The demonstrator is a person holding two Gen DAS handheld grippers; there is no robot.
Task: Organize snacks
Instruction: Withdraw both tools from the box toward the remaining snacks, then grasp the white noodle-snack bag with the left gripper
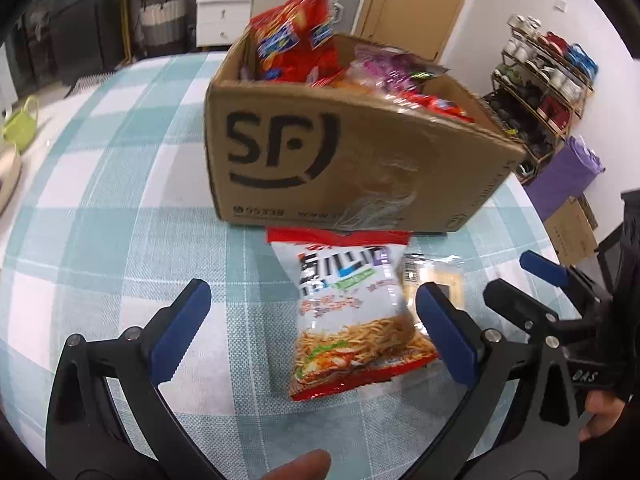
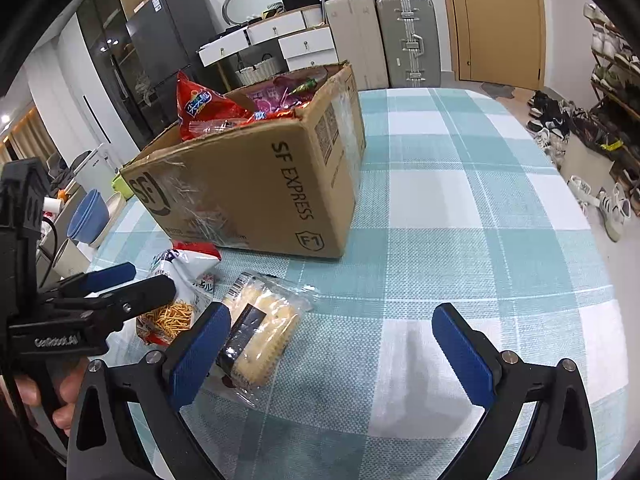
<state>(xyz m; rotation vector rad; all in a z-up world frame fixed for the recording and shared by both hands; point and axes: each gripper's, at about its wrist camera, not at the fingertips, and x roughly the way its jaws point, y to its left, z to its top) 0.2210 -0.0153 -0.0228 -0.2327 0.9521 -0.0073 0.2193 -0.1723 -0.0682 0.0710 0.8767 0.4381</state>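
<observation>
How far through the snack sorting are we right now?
Most looks done: the cardboard box already holds several snack bags. Nothing is in hand; the left gripper and right gripper are both open. Left: the noodle snack bag, lying between the left fingers, and the clear-wrapped biscuit pack, both on the checked tablecloth.

1. The left wrist view is aimed low and close at the cardboard box (image 1: pixel 352 148) front.
2. The right wrist view is angled from the box's right.
3. Box and checked tablecloth (image 2: pixel 460 208) are shared.
</observation>
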